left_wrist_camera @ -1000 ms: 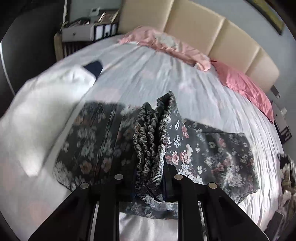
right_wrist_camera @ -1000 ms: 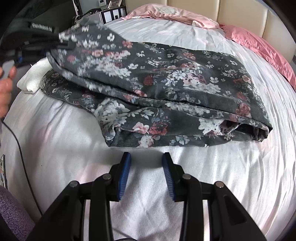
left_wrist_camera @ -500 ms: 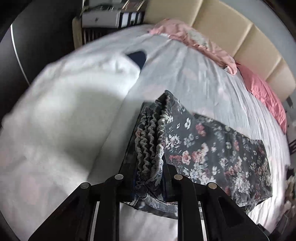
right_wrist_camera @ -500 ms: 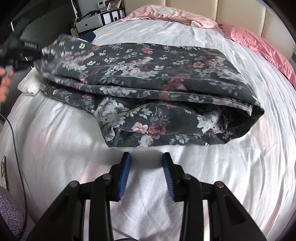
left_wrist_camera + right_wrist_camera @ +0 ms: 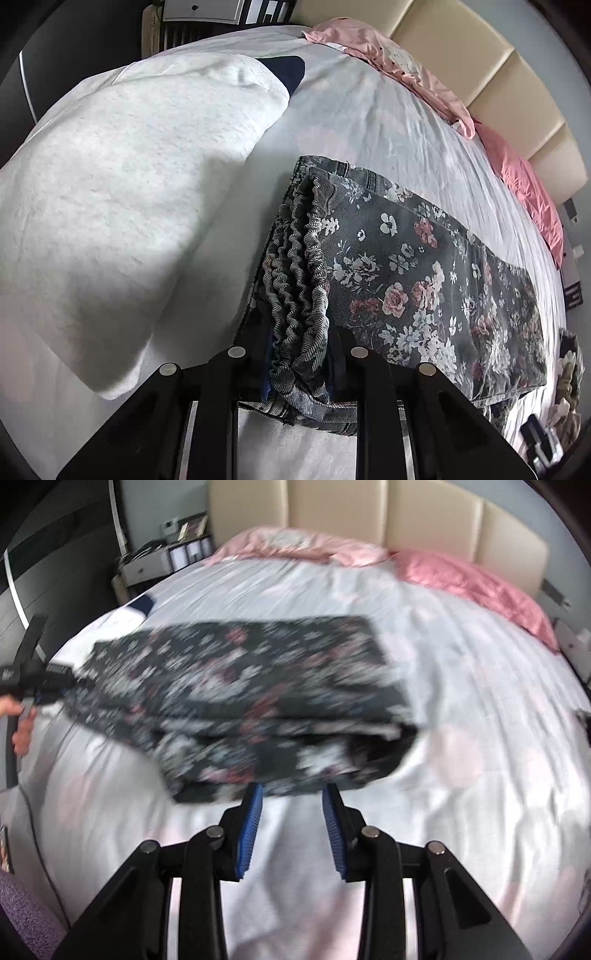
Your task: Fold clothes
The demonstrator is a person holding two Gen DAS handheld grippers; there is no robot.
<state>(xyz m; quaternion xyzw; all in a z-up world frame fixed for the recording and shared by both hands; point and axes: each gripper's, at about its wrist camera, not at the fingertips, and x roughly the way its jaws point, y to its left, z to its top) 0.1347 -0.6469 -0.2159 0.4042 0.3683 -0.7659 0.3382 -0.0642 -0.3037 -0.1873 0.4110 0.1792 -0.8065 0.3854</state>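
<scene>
You are looking at one floral garment (image 5: 417, 280), one white sweatshirt (image 5: 122, 192), two pink pillows (image 5: 472, 583), one bed (image 5: 461, 746), and you are holding two hand-held grippers (image 5: 291, 827)

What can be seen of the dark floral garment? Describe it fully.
The floral garment is dark grey woven cloth printed with white and pink flowers, with a gathered elastic waistband. It lies folded in layers on the white bedsheet. The left hand-held gripper is shut on the waistband end; the right hand-held gripper is open beside it.
</scene>
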